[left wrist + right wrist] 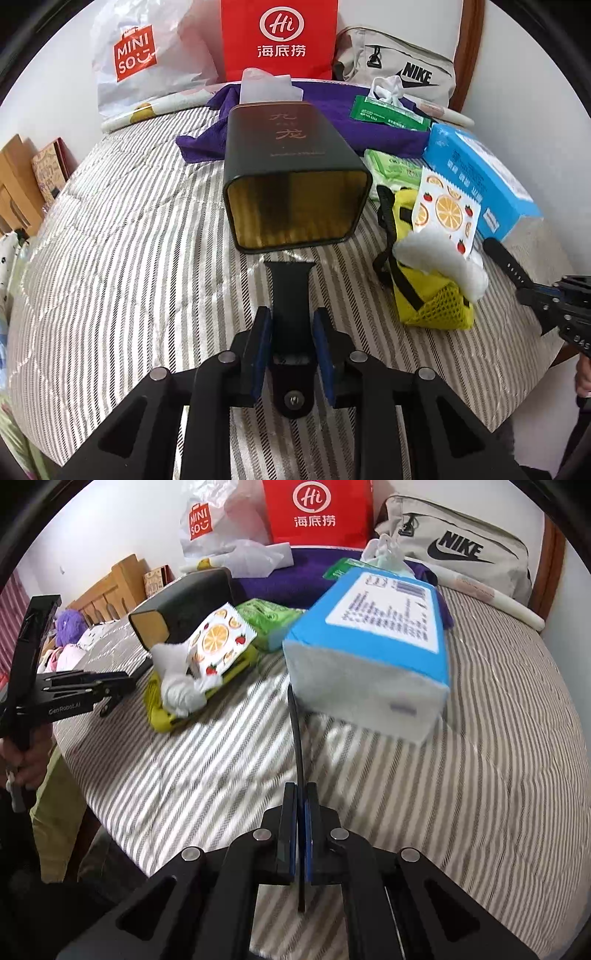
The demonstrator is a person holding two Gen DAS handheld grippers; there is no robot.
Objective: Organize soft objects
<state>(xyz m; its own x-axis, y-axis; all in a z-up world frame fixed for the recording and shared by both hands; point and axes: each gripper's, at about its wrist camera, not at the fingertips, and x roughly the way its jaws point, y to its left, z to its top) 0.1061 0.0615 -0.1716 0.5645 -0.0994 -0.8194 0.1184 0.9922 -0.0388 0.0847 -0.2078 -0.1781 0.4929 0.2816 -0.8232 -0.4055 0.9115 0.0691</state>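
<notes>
- The left gripper [291, 326] pinches a black watch strap half [290, 291] between its blue pads; the strap's far end points at the open mouth of a black tin [295, 177] lying on its side on the striped bed [129, 240].
- The right gripper [300, 801] has its jaws pressed onto the other strap half [297, 731], seen edge-on, which runs forward toward a blue tissue pack [373, 646].
- Right of the tin lie a yellow mesh pouch [432, 306], a fruit-print packet [447, 210] and green wipes [391, 114].
- Far back stand a red Haidilao bag [279, 37], a Miniso bag [136, 55] and a Nike bag [402, 62].
</notes>
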